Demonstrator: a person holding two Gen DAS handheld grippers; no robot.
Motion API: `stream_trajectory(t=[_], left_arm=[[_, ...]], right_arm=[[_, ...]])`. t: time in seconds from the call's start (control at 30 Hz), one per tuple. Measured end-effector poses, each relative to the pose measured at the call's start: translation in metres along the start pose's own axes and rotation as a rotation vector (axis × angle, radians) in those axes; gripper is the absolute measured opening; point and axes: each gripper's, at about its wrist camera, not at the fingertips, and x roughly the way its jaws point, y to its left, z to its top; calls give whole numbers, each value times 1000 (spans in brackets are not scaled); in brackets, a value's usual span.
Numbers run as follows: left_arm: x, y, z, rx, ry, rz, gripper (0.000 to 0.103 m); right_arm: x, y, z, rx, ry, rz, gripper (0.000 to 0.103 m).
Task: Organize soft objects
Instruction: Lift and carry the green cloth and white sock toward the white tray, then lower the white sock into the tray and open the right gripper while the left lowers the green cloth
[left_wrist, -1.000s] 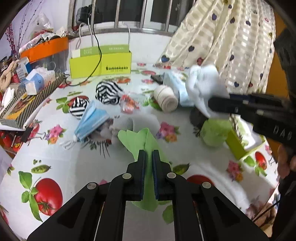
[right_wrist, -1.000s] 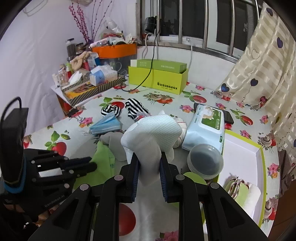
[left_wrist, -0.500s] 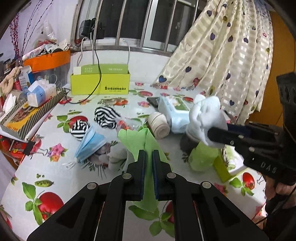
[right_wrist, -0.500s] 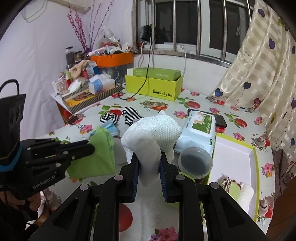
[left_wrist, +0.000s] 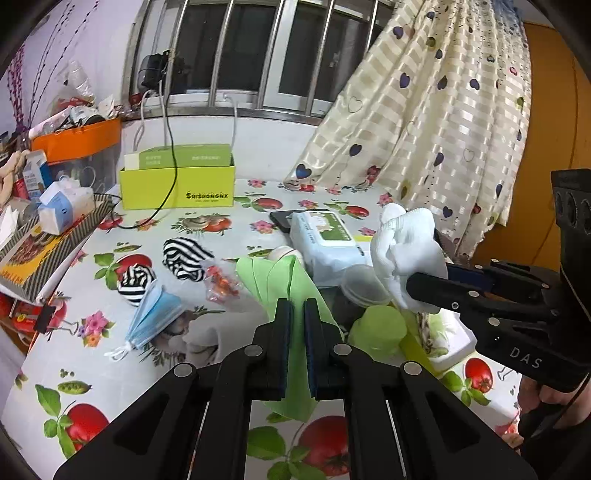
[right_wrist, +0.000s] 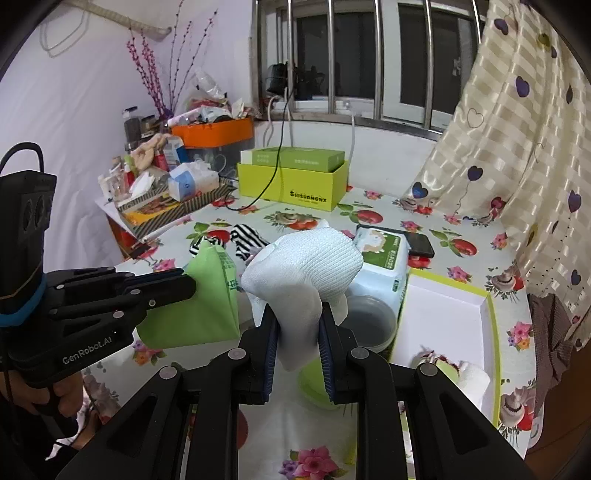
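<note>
- Left wrist view: left gripper (left_wrist: 297, 310) clamped tight on a green cloth (left_wrist: 280, 280), held off the table (left_wrist: 110, 369); cloth fans out past the tips & hangs below the jaws.
- Same view, R of the tips: right gripper (left_wrist: 417, 286) comes in from the right edge, jaws pinched on a white sock (left_wrist: 406, 251), also in the air.
- Ahead-left of left tips, on the fruit-print tablecloth: blue face mask (left_wrist: 155, 314), two black/white striped socks (left_wrist: 184, 258), small clear bag w/ red bits (left_wrist: 221, 284).
- Ahead of tips: wet-wipes pack (left_wrist: 321, 236) w/ black phone (left_wrist: 280, 221) just behind it; round lidded tub (left_wrist: 364, 284) near it, under the white sock.
- Right wrist view: sock bulges above the right jaws, tail hangs down between them.
- Just R of right tips: shallow white box w/ yellow-green rim (right_wrist: 443, 314); some soft items lie in its near corner, kind unclear.
- L of right tips: left gripper w/ the green cloth; a hand (right_wrist: 70, 395) grips its handle.
- Far back: yellow-green carton (right_wrist: 295, 184) by the window wall, cable draped over it.
</note>
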Motion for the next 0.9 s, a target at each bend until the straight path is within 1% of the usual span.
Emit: stream_trajectory(t=[0.37,0.9], left_arm=[[7,-25,12,38,-5,-33,8],[29,-63,26,80,4,-105,8]], right_arm=[[-16,-26,-5,41,-31,-33,20],[-46,-107,-32,189,-52,-175,20]])
